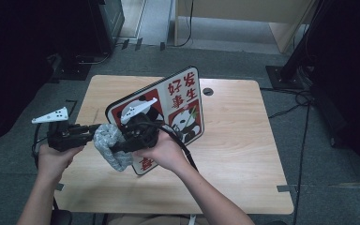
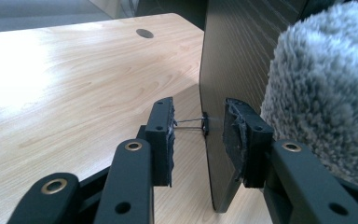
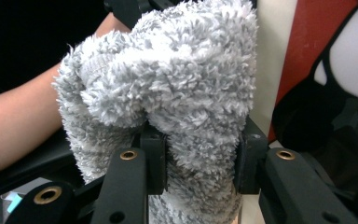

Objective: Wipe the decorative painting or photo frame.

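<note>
Centrally, fluffy grey cloth (image 3: pixel 168 93) against flat, rounded-corner panda board (image 1: pixel 183 101).

I see a fluffy grey cloth (image 3: pixel 168 93), a red-and-white panda-print board (image 1: pixel 180 101), and a pale woodgrain worktop (image 1: pixel 243 140).

The pale rectangular table (image 2: pixel 74 79) has a light wood-grain top, smooth with a soft sheen where light falls on it. The fluffy grey cloth (image 3: pixel 177 93) is thick, shaggy pile, matt and rough-looking, while the flat panda-printed board (image 1: pixel 180 105) has a smooth red-and-white printed face and a dark back (image 2: pixel 233 60) with a fine wood-grain texture. The black gripper jaws (image 2: pixel 135 182) look like matt plastic with brass-coloured metal rivets, and their pads (image 2: pixel 235 135) are a dark, frayed, foam-like material.
</note>
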`<act>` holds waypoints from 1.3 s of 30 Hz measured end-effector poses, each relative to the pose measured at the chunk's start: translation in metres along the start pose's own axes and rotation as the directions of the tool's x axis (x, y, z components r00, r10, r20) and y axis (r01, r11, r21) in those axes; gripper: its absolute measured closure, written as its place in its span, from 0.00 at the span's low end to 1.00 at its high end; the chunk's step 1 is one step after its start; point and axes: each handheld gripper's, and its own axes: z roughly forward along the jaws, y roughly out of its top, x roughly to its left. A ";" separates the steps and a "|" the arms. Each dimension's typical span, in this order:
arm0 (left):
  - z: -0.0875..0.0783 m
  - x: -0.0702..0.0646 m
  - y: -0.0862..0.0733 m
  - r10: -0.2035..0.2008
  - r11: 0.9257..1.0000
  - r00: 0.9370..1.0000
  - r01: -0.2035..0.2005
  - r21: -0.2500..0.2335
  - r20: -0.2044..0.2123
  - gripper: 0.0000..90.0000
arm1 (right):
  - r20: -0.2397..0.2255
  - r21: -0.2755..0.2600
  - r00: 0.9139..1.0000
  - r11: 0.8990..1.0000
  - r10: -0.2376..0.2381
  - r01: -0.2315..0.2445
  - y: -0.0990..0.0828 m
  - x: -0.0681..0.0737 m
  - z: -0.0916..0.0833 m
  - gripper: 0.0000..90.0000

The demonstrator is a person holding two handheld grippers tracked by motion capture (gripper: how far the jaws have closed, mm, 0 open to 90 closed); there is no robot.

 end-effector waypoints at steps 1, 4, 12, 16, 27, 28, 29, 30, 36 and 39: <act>0.000 0.000 0.000 0.002 1.000 1.000 -0.002 0.001 0.000 0.71 | 0.001 0.001 1.000 1.000 0.001 -0.001 -0.001 0.000 0.000 0.72; 0.000 0.000 0.000 0.002 1.000 1.000 -0.002 0.004 -0.001 0.71 | 0.005 0.007 1.000 1.000 -0.005 0.005 -0.003 -0.001 0.001 0.72; 0.000 -0.001 0.001 0.003 1.000 1.000 -0.003 -0.001 -0.001 0.70 | 0.004 0.020 1.000 1.000 -0.004 0.004 -0.011 -0.003 0.004 0.72; 0.001 -0.002 0.001 0.007 1.000 1.000 -0.007 0.000 -0.001 0.69 | 0.007 0.024 1.000 1.000 -0.008 0.008 -0.016 -0.005 0.006 0.72; 0.001 -0.004 0.002 0.007 1.000 1.000 -0.007 0.013 0.002 0.69 | 0.004 0.035 1.000 0.999 -0.003 0.003 -0.030 -0.009 0.012 0.72; 0.001 -0.004 0.002 0.007 1.000 1.000 -0.007 0.015 0.003 0.69 | 0.004 0.035 1.000 0.999 0.000 0.000 -0.031 -0.010 0.012 0.72; 0.001 -0.004 0.002 0.007 1.000 1.000 -0.008 0.015 0.002 0.69 | 0.005 0.036 1.000 0.999 0.003 -0.003 -0.033 -0.010 0.013 0.72; 0.001 -0.004 0.002 0.009 1.000 1.000 -0.009 0.016 0.004 0.69 | 0.004 0.038 1.000 0.999 0.003 -0.003 -0.035 -0.011 0.014 0.72; 0.001 -0.006 0.003 0.014 1.000 1.000 -0.014 0.018 0.010 0.69 | 0.010 0.044 1.000 0.999 -0.001 0.001 -0.043 -0.013 0.015 0.72; 0.001 -0.008 0.005 0.016 1.000 1.000 -0.017 0.017 0.016 0.69 | 0.009 0.041 1.000 0.999 0.001 -0.002 -0.047 -0.014 0.017 0.72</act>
